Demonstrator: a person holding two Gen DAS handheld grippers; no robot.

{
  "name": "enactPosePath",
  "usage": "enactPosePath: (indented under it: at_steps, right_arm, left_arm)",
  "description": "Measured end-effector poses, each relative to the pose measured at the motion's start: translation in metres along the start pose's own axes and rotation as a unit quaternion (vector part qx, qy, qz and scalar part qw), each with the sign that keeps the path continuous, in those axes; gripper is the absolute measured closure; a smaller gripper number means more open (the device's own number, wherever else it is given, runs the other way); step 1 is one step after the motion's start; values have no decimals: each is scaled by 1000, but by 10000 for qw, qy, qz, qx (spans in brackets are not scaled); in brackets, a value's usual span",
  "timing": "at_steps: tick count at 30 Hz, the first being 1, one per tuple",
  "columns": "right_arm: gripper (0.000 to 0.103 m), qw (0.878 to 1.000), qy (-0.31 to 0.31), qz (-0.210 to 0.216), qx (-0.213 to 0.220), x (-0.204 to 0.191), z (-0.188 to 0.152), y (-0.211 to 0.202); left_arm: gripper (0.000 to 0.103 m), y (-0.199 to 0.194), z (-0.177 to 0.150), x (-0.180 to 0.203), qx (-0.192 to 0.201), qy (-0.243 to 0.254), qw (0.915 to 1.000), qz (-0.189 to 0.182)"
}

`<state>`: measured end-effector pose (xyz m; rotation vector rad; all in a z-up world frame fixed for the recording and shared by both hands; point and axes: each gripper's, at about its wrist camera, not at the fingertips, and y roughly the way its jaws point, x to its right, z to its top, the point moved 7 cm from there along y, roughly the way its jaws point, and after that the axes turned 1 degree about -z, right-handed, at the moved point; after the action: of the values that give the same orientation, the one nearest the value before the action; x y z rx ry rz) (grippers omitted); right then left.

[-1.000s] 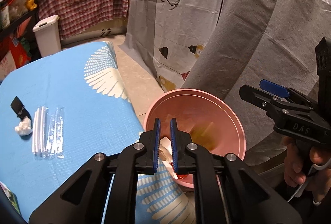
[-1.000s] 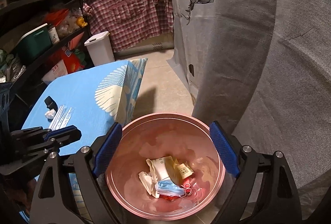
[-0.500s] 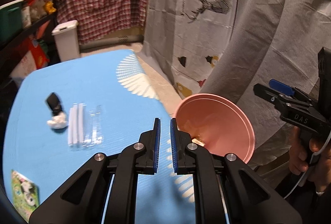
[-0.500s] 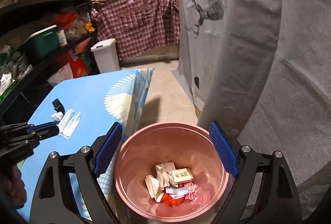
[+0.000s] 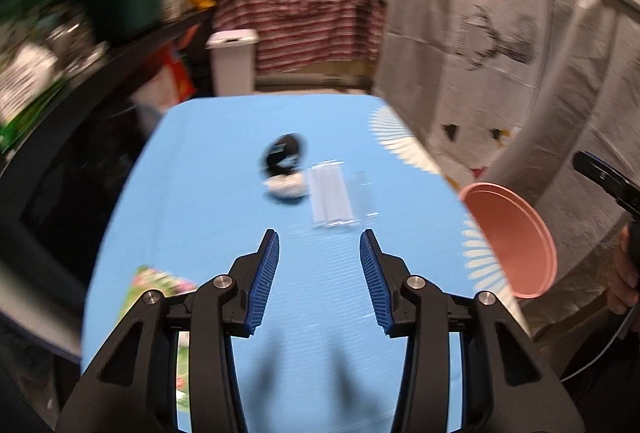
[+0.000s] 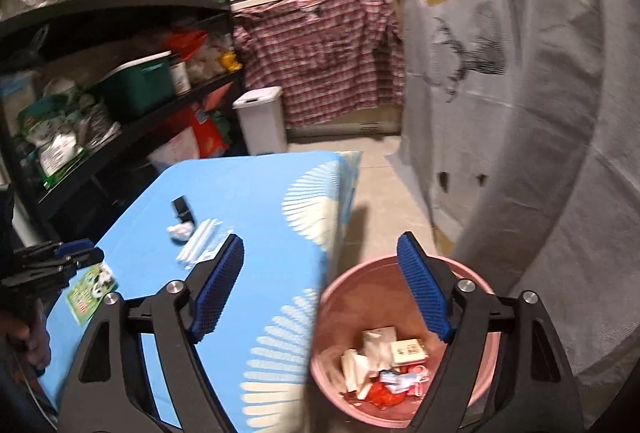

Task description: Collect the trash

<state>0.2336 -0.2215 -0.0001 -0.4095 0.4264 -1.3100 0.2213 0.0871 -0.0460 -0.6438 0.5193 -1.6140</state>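
A clear packet of white straws (image 5: 332, 199) lies on the blue table (image 5: 208, 201), with a crumpled white tissue (image 5: 286, 188) and a small black piece (image 5: 285, 149) to its left. My left gripper (image 5: 318, 233) hovers just short of the packet, its jaws opening with nothing between them. A green printed packet (image 5: 156, 285) lies at the near left. The pink bin (image 6: 348, 281) stands on the floor by the table's right edge, with wrappers and other trash (image 6: 384, 361) inside. My right gripper (image 6: 320, 238) hangs above the bin's rim and the table edge. Its jaws are closing, and they are empty.
Black shelves (image 6: 120, 45) crowded with boxes and bags run along the left. A white lidded bin (image 6: 262, 117) stands beyond the table's far end. Grey sheeting (image 6: 520, 113) hangs on the right. A hand (image 5: 624, 273) holds the right gripper beside the pink bin.
My left gripper has swung left from over the pink bin to over the table, and its jaws have opened. The right gripper has shifted left and narrowed a little.
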Motion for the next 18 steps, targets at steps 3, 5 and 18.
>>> enactPosePath:
  at_steps: [3, 5, 18]
  right_arm:
    - [34, 9997, -147, 175, -5, -25, 2, 5]
    - [39, 9993, -202, 328, -20, -40, 3, 8]
    - [52, 9933, -537, 937, -422, -121, -12, 65]
  left_arm:
    - [60, -5, -5, -31, -16, -180, 9996, 227]
    - [59, -8, -11, -48, -39, -281, 9990, 336]
    - [59, -4, -57, -130, -477, -663, 9936, 781]
